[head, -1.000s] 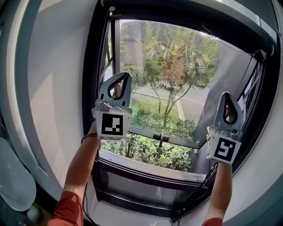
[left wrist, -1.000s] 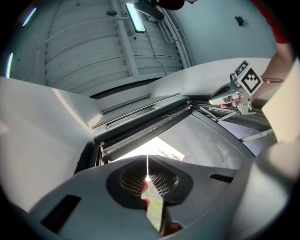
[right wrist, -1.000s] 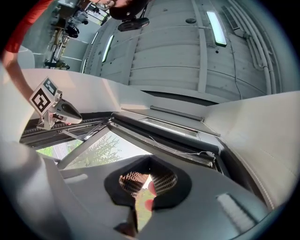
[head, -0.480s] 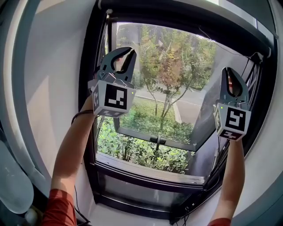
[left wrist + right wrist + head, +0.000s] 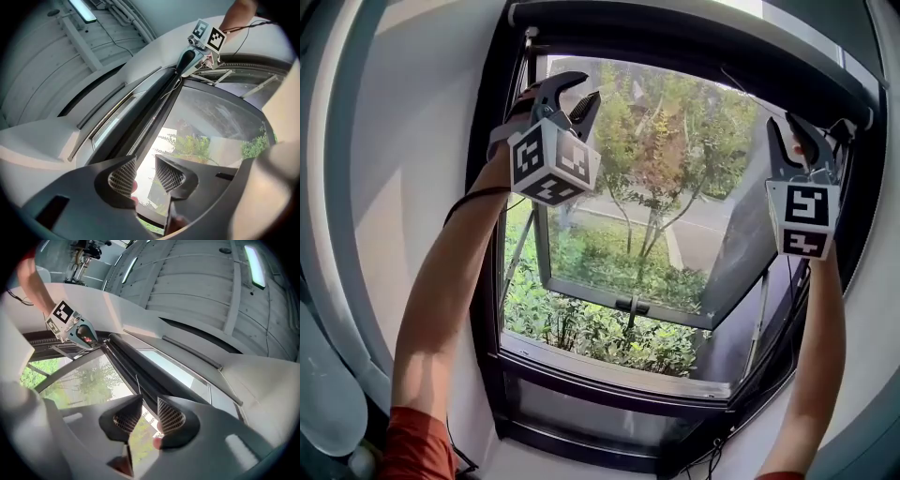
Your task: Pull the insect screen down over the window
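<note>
The insect screen sits rolled up in its dark housing (image 5: 694,52) along the top of the window frame, and no mesh covers the glass. My left gripper (image 5: 584,91) is raised at the top left corner, just under the housing. Its jaws have just been opening, and between the pads (image 5: 123,176) shows only the window behind. My right gripper (image 5: 786,127) is up at the top right corner; its jaws have likewise just been opening and hold nothing. The housing (image 5: 154,112) runs past the left jaws towards the right gripper (image 5: 197,47). In the right gripper view the housing (image 5: 136,371) runs towards the left gripper (image 5: 77,331).
An outward-tilted glass sash (image 5: 581,291) with a handle (image 5: 628,305) stands in the opening, trees and a road beyond. White wall (image 5: 412,141) flanks the dark frame on the left. The sill (image 5: 609,361) lies far below both grippers.
Both grippers have risen from mid-window to the top corners under the housing. Both pairs of jaws went from shut to apart, and the left gripper rolled.
</note>
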Available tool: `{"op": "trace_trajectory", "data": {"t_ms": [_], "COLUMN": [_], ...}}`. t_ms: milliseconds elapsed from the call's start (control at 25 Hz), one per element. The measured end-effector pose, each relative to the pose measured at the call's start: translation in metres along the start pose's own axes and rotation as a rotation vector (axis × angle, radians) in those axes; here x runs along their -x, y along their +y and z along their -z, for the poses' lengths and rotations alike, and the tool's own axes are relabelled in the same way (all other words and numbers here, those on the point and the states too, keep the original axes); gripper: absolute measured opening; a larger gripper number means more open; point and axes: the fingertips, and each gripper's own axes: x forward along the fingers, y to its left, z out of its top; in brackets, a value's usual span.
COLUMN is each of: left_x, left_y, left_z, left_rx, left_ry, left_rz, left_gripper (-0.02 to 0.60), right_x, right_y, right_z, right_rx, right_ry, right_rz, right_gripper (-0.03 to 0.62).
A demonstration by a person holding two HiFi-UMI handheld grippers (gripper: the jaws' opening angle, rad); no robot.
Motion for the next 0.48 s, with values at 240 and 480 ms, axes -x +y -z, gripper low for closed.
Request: {"op": "trace_trajectory", "data": {"t_ms": [240, 480], "left_x": [-0.017, -0.036], "left_y": [0.011, 0.021], "left_z": [-0.003, -0.02], "left_rx": [-0.088, -0.196], "left_ry": [0.027, 0.065], "left_rz": [0.004, 0.03], "left_gripper": [0.143, 0.194], "right_x": [-0.016, -0.029], "right_y": [-0.018, -0.025], "right_z": [0.009, 0.021], "right_rx": [0.092, 0.247], "right_ry": [0.058, 0.137], "right_rz": [0.004, -0.008], "right_gripper": [0.153, 0.198]}}
